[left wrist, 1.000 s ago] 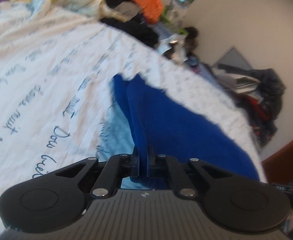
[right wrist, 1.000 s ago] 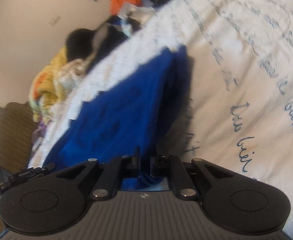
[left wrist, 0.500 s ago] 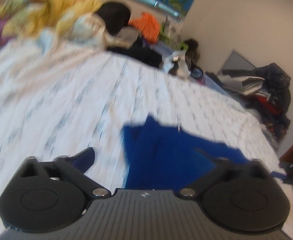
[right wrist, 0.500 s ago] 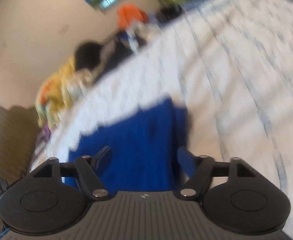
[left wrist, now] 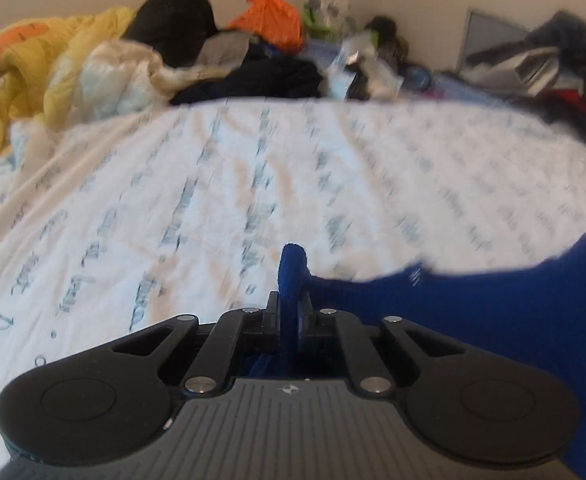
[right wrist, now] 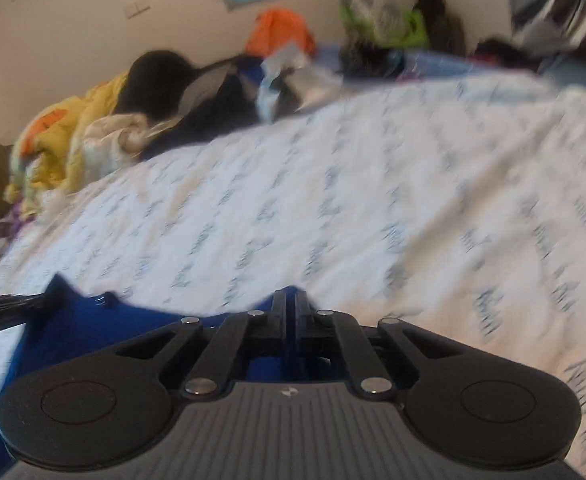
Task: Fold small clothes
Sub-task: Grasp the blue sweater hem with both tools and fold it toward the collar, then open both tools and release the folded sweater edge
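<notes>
A blue garment (left wrist: 493,312) lies on the white bed sheet (left wrist: 253,168) with printed writing. My left gripper (left wrist: 291,300) is shut on its left corner, and a fold of blue cloth sticks up between the fingers. The garment spreads to the right of it. In the right wrist view my right gripper (right wrist: 291,300) is shut on the garment's (right wrist: 93,324) other corner, and the cloth stretches away to the left. The left gripper's black body (right wrist: 1,306) shows at the left edge there.
Piled bedding and clothes line the far side of the bed: a yellow and orange quilt (left wrist: 45,68), a black item (left wrist: 169,20), an orange item (left wrist: 269,16). More dark clothes are heaped at the far right (left wrist: 553,60). A wall stands behind.
Both grippers held the garment a second ago, opened half a second ago, and are now shut on its near corners. Both views have tilted up towards the far wall.
</notes>
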The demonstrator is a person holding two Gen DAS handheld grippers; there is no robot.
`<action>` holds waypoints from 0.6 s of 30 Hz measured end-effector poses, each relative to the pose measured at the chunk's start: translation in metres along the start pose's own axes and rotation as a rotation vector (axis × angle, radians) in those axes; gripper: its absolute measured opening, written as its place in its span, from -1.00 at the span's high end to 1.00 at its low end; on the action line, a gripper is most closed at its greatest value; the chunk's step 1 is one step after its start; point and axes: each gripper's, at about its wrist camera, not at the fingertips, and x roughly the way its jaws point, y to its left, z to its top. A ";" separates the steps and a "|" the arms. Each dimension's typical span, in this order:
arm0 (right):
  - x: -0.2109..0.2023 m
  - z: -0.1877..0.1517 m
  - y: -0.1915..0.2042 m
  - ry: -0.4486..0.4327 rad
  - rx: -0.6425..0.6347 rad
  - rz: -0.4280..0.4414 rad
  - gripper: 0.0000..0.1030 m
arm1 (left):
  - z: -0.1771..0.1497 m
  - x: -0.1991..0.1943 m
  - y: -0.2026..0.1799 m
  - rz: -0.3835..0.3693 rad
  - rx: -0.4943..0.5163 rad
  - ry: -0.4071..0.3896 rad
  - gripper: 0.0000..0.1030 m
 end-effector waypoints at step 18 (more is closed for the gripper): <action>0.006 -0.050 0.025 -0.055 -0.053 -0.013 0.13 | -0.021 -0.001 -0.038 -0.090 0.067 -0.051 -0.82</action>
